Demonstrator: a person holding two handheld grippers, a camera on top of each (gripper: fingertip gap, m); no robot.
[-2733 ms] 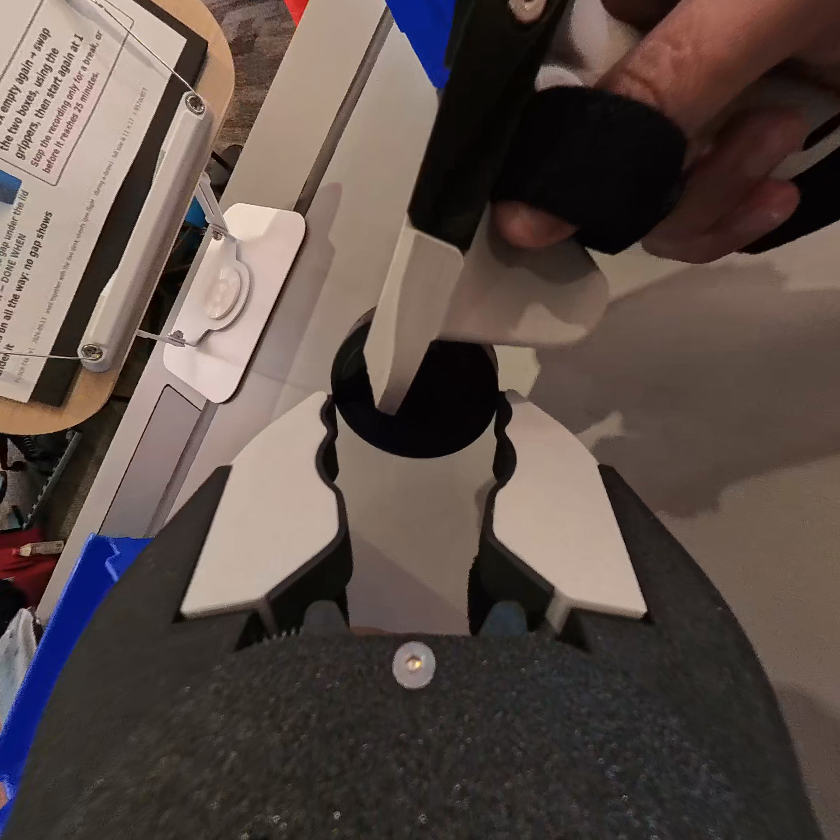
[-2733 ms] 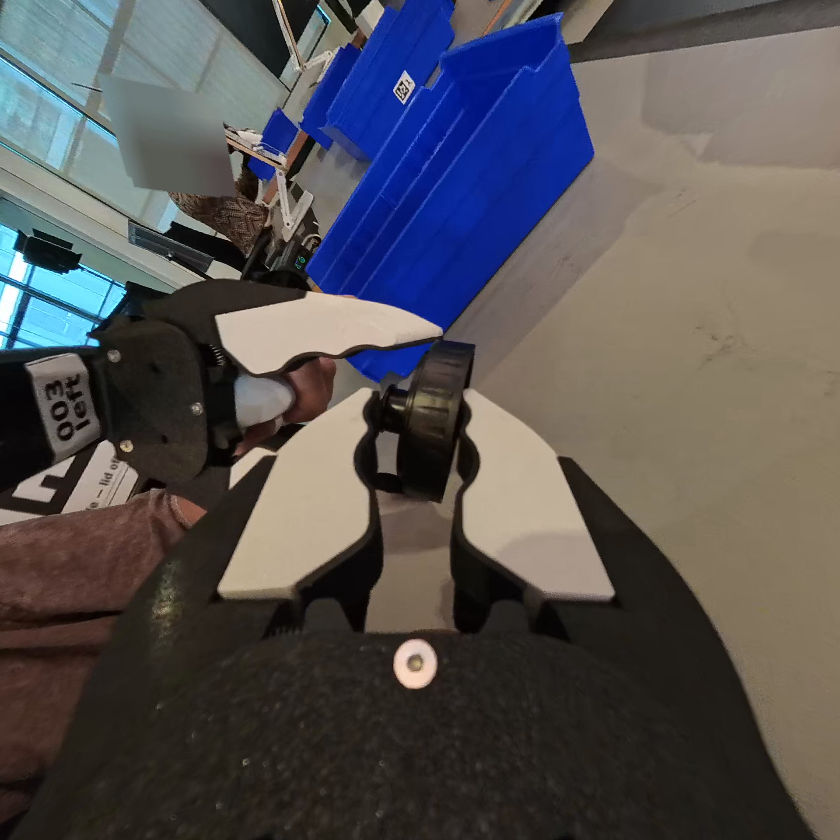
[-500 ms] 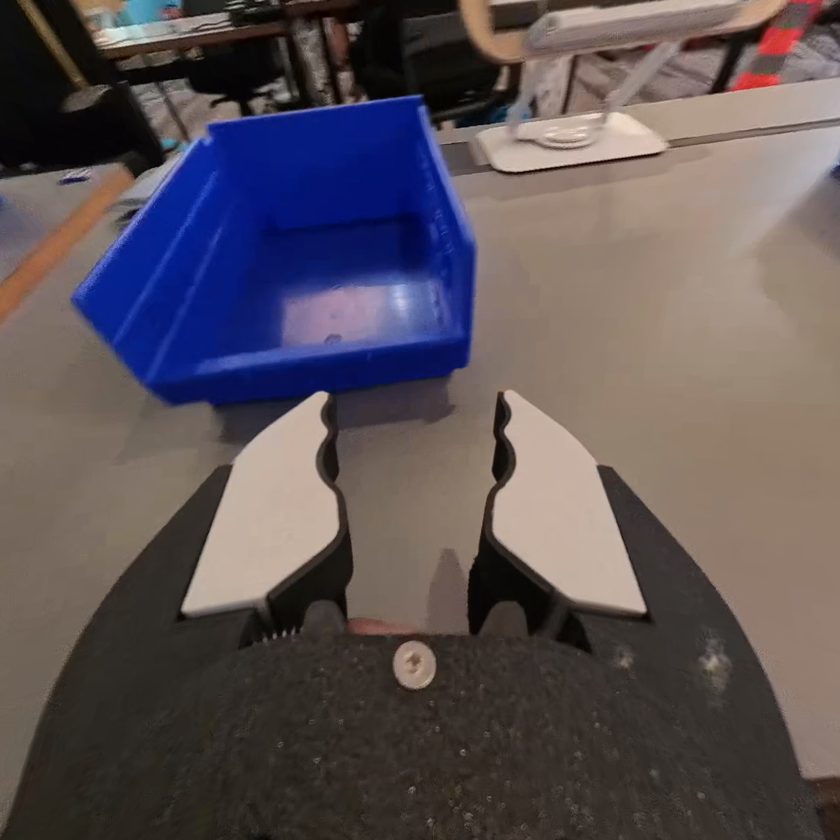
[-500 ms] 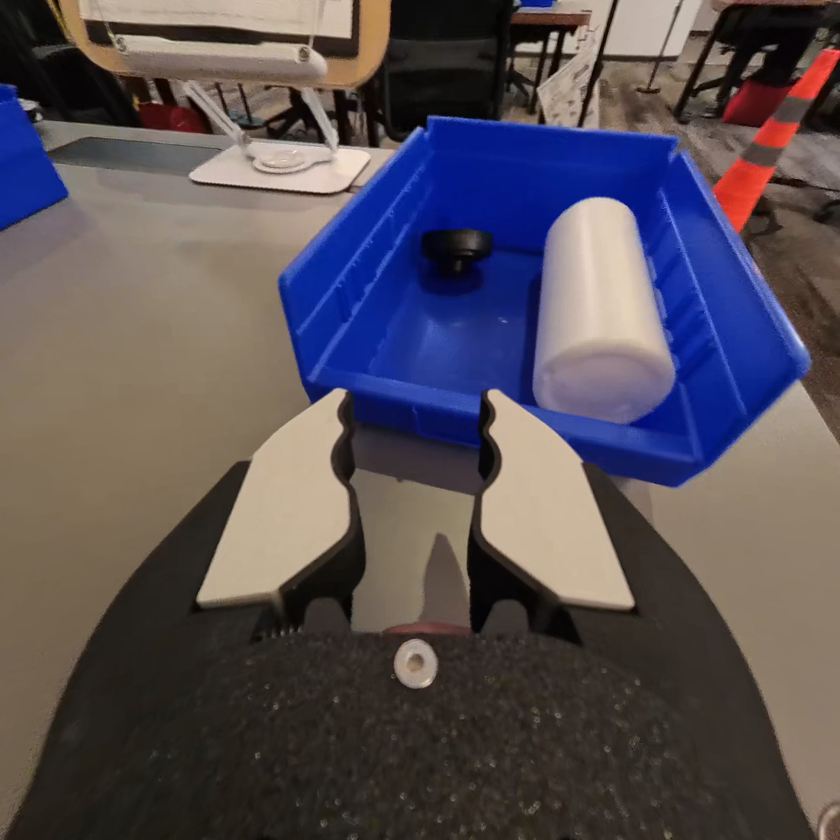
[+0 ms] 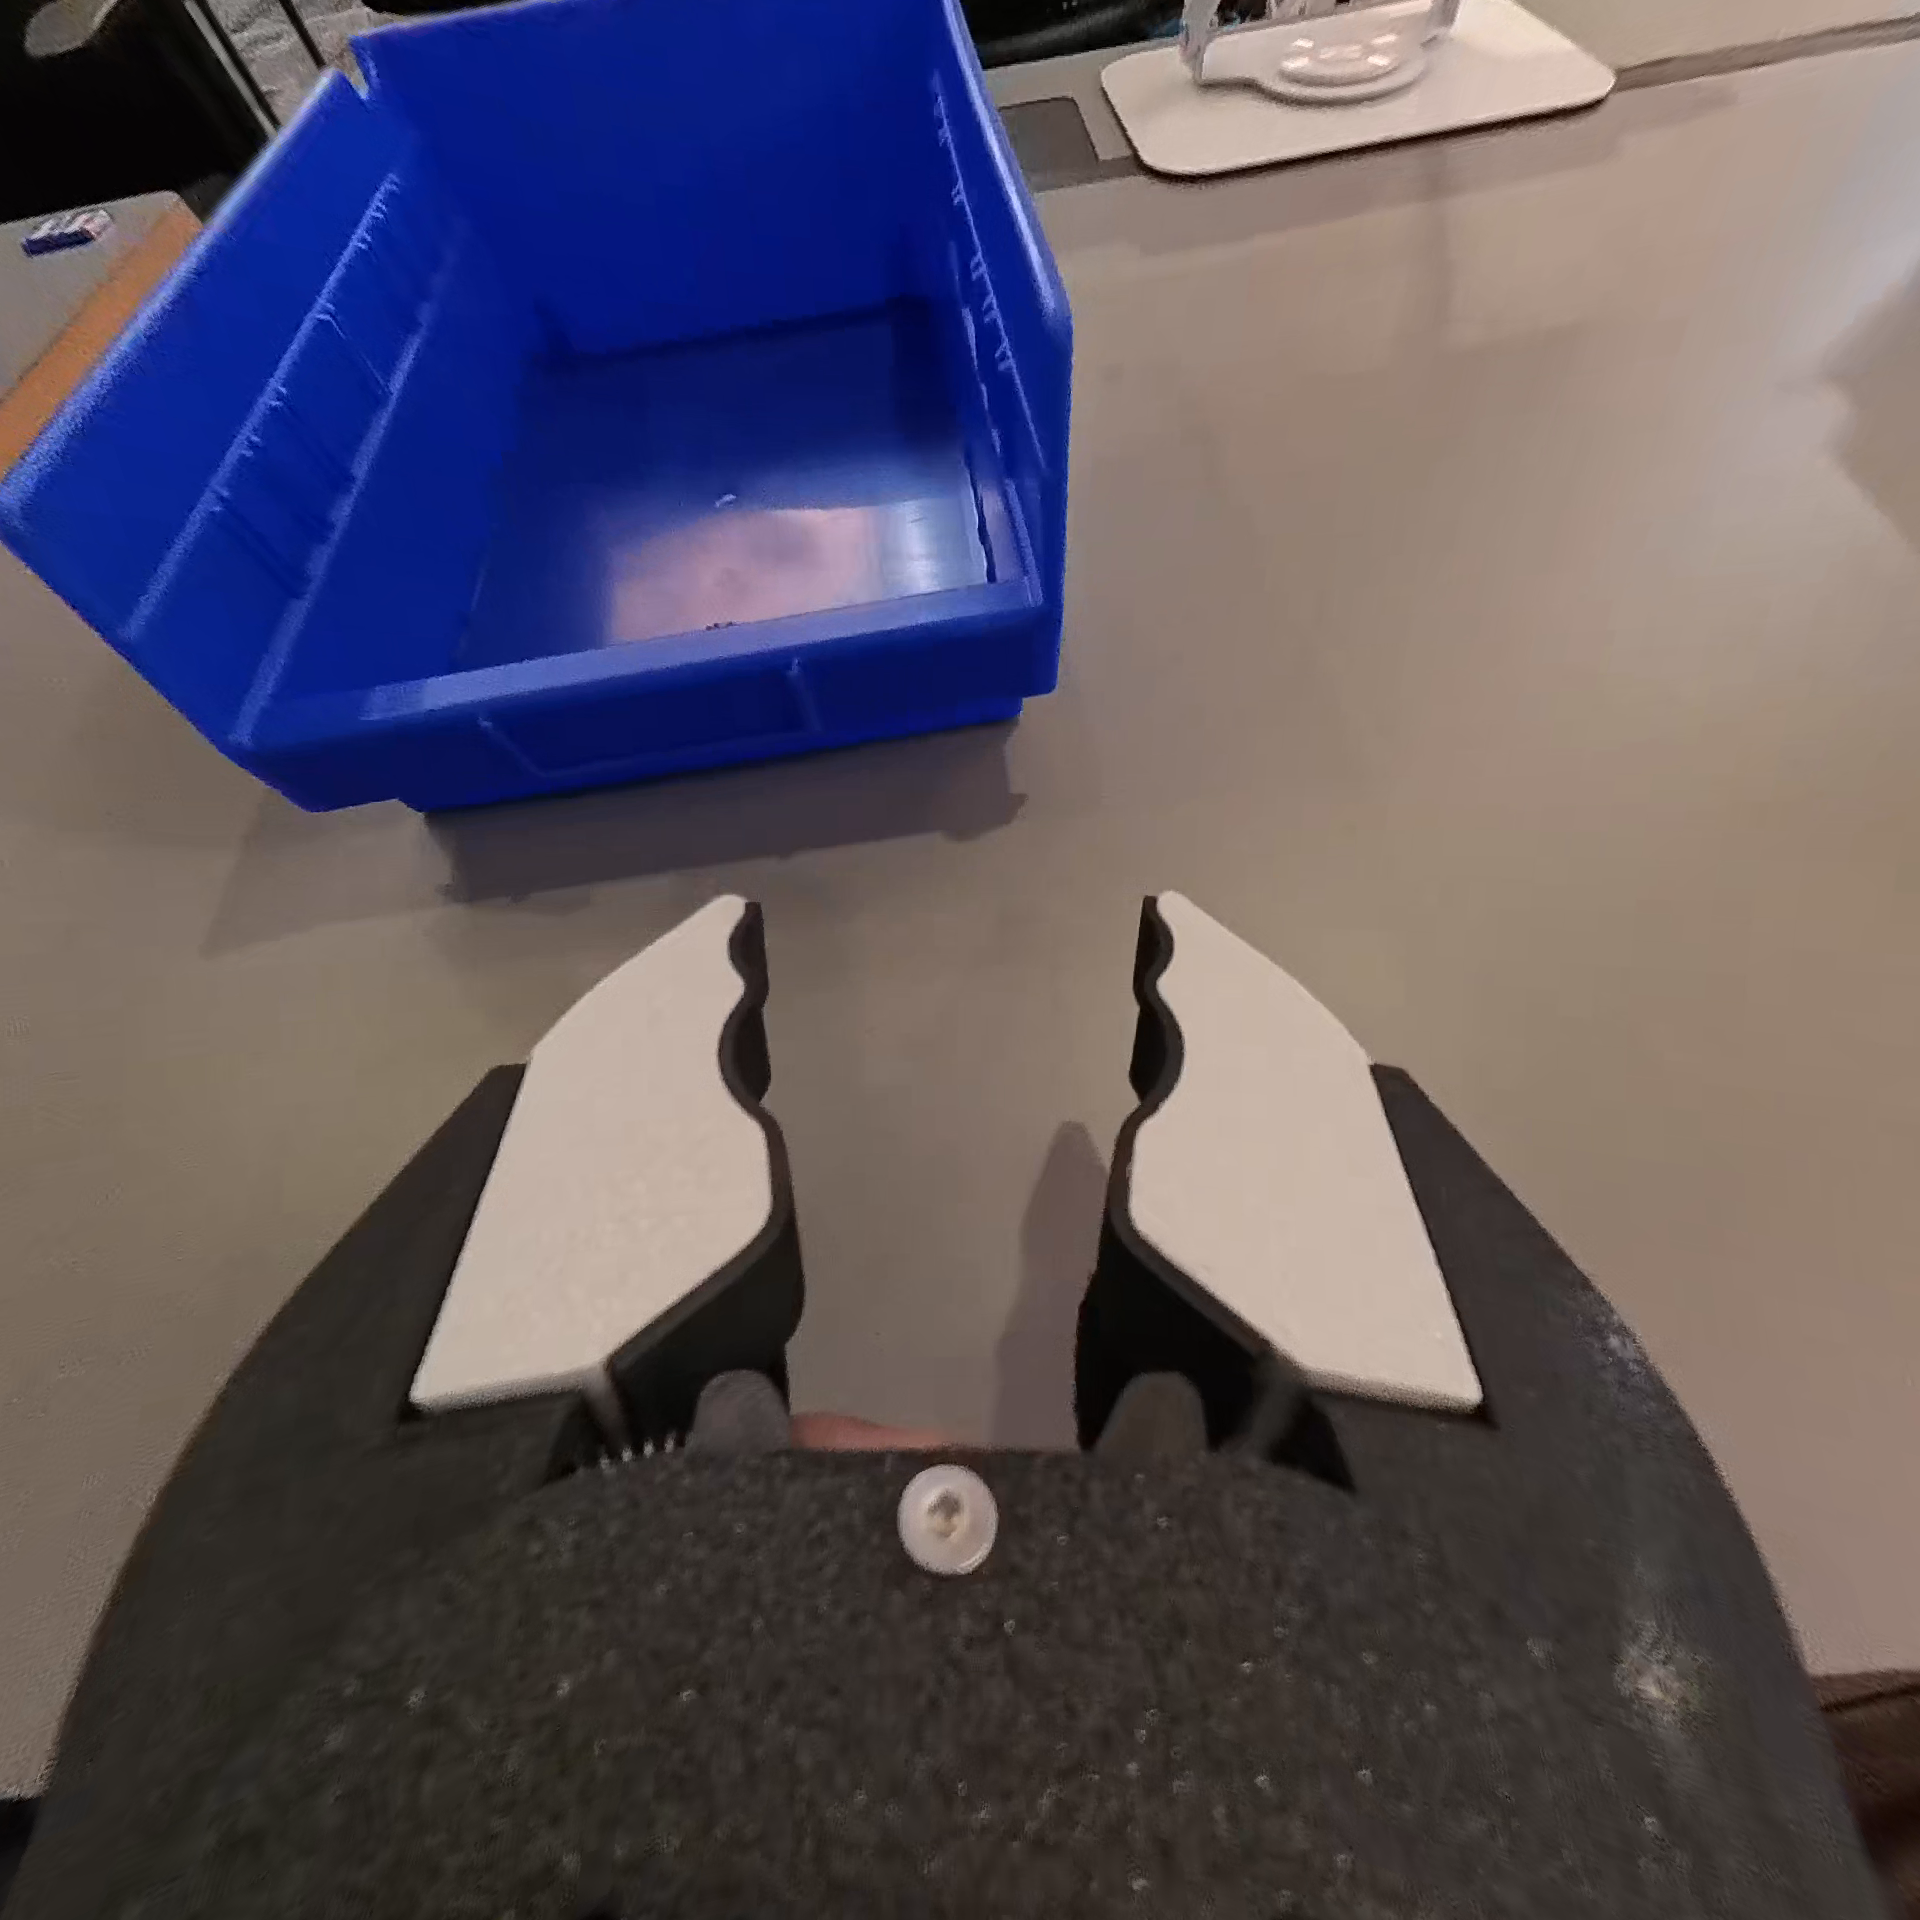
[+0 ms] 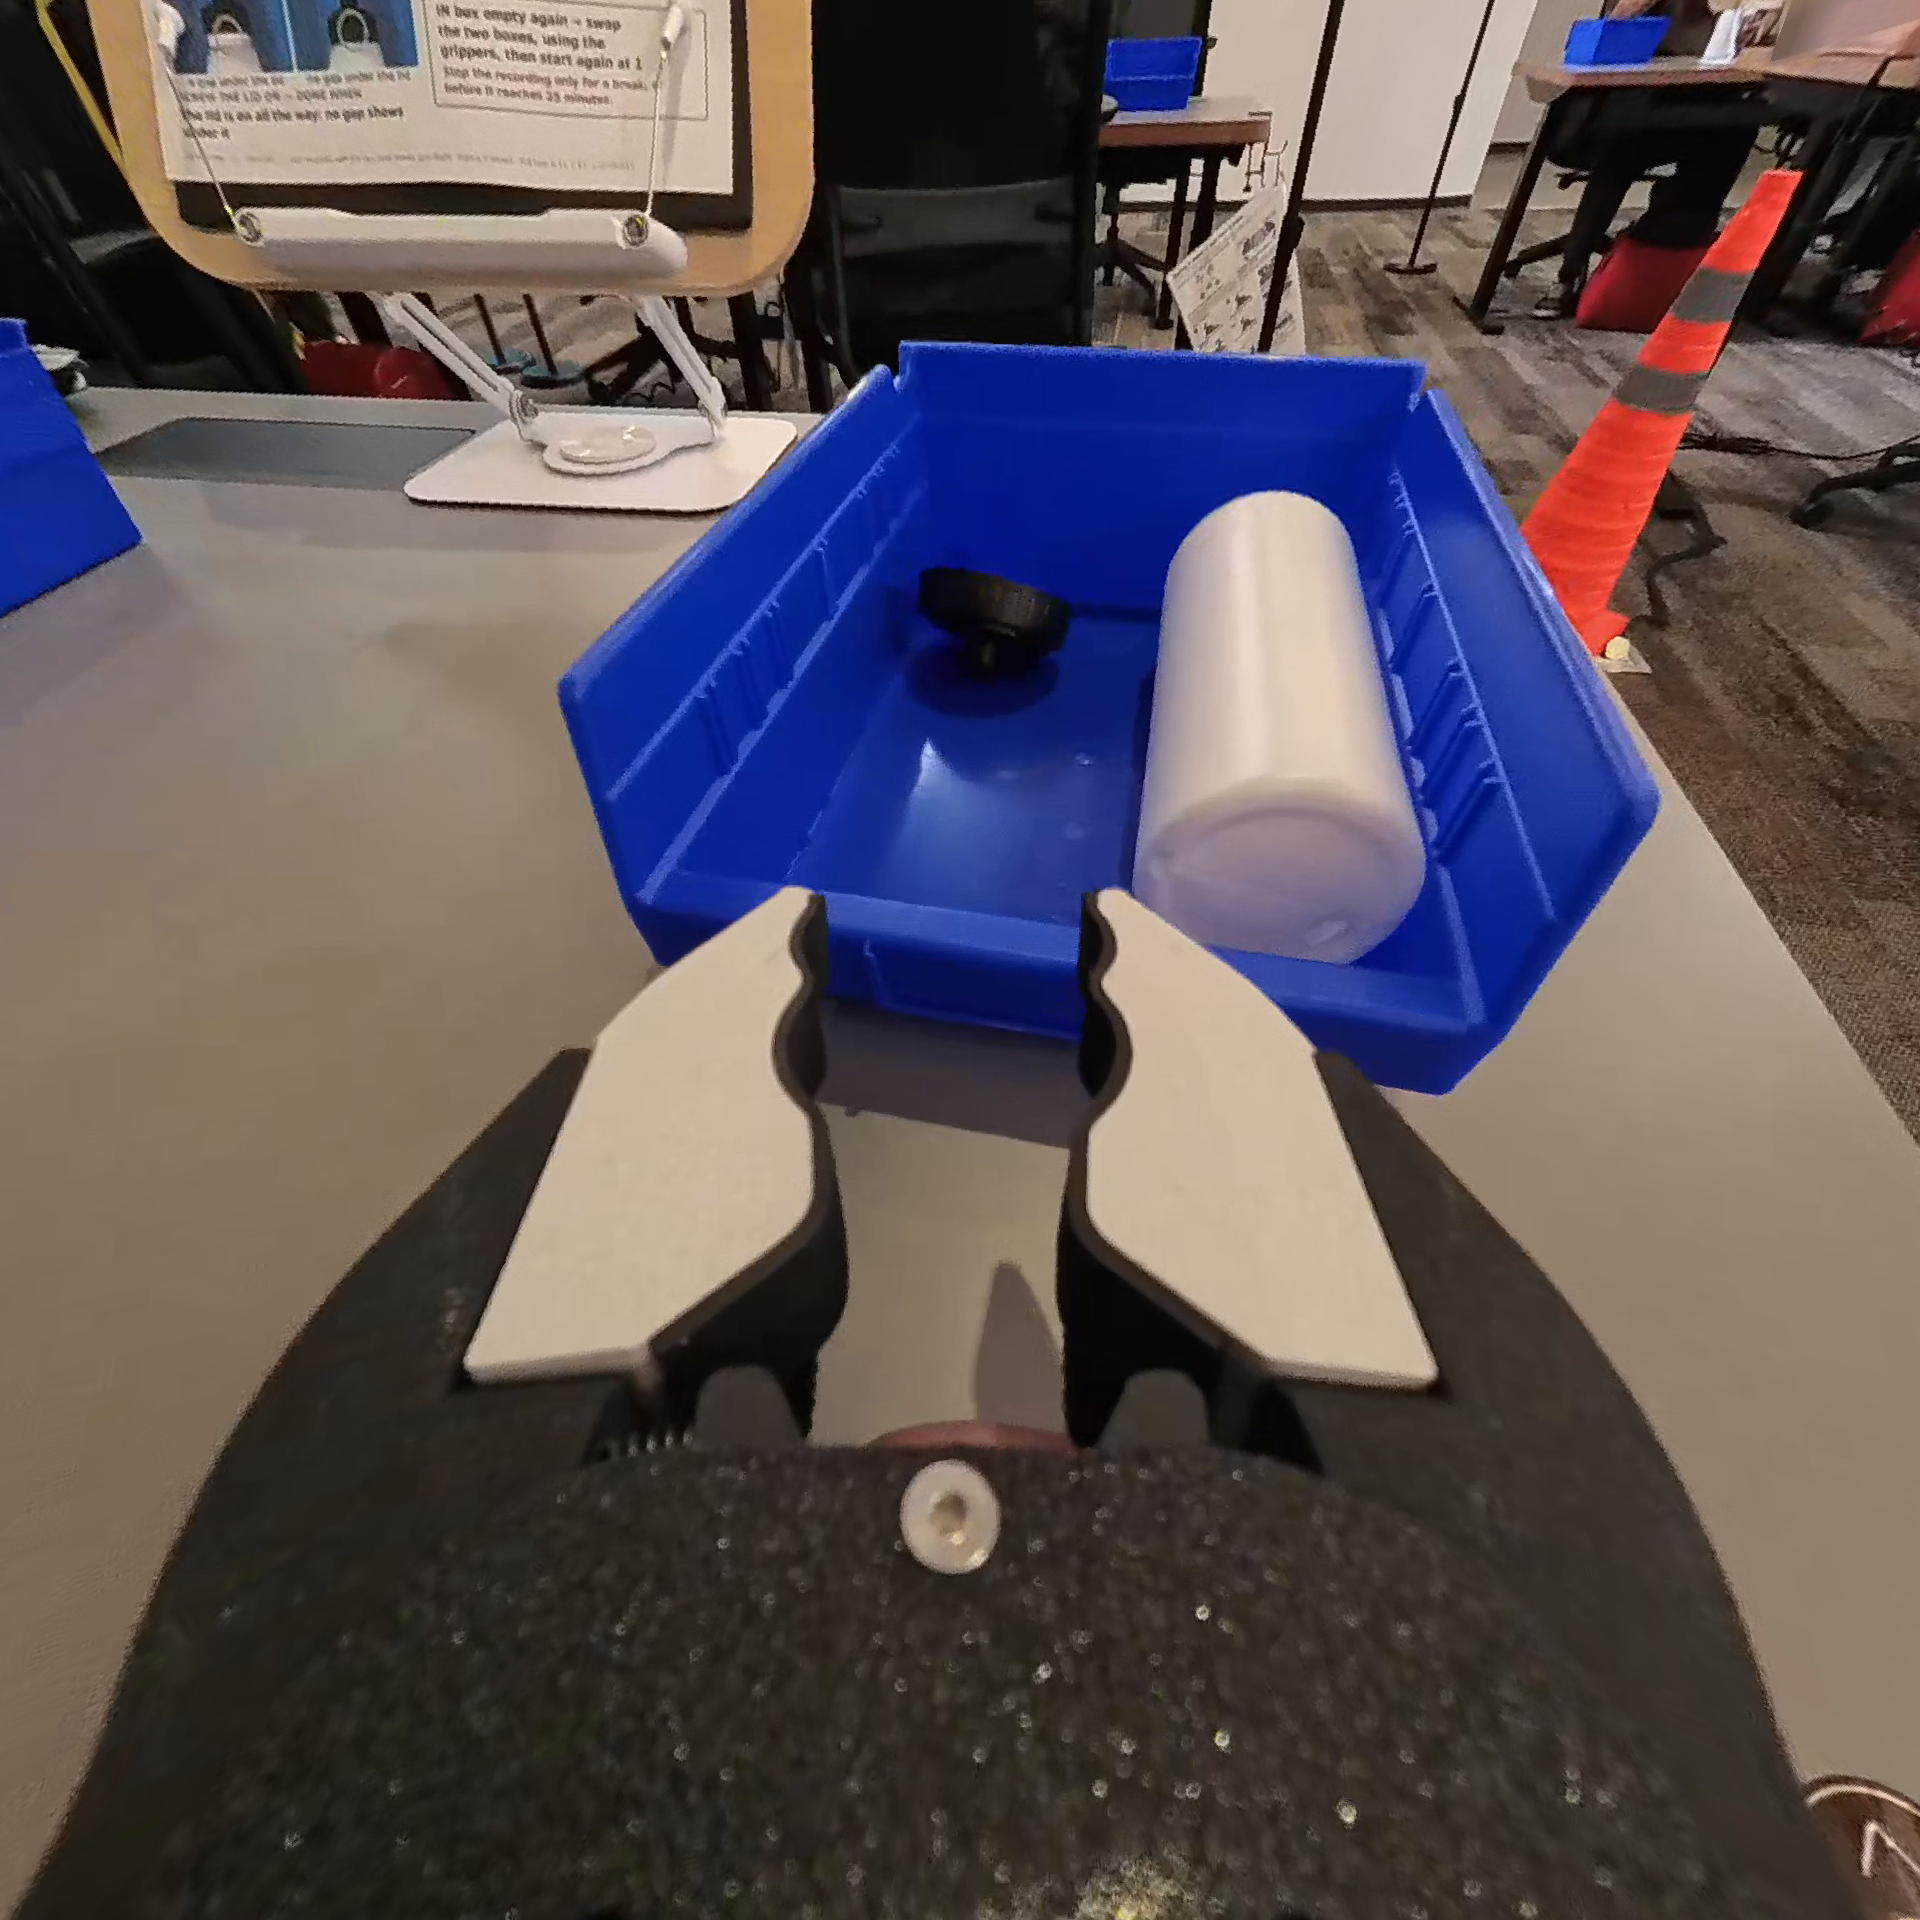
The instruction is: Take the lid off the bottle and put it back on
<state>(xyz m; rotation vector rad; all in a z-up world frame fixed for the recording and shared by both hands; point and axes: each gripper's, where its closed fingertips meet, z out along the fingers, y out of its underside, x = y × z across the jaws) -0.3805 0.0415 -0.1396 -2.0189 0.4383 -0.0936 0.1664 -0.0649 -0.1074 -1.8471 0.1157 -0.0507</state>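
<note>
Both claws gape bare; white bottle [image 6: 1273, 717] lies sideways in blue bin [image 6: 727, 717], black lid [image 6: 992, 608] apart.

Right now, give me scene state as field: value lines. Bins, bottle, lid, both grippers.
left gripper: open, nothing between the fingers, over bare table
right gripper: open, nothing held, just short of the right bin's front wall
left bin: blue, no objects inside
right bin: blue, holds bottle and lid
bottle: white, lying on its side along the bin's right wall, base toward the camera
lid: black, off the bottle, apart from it, at back left of the bin floor
table: grey
document stand: white base behind the bins
</note>
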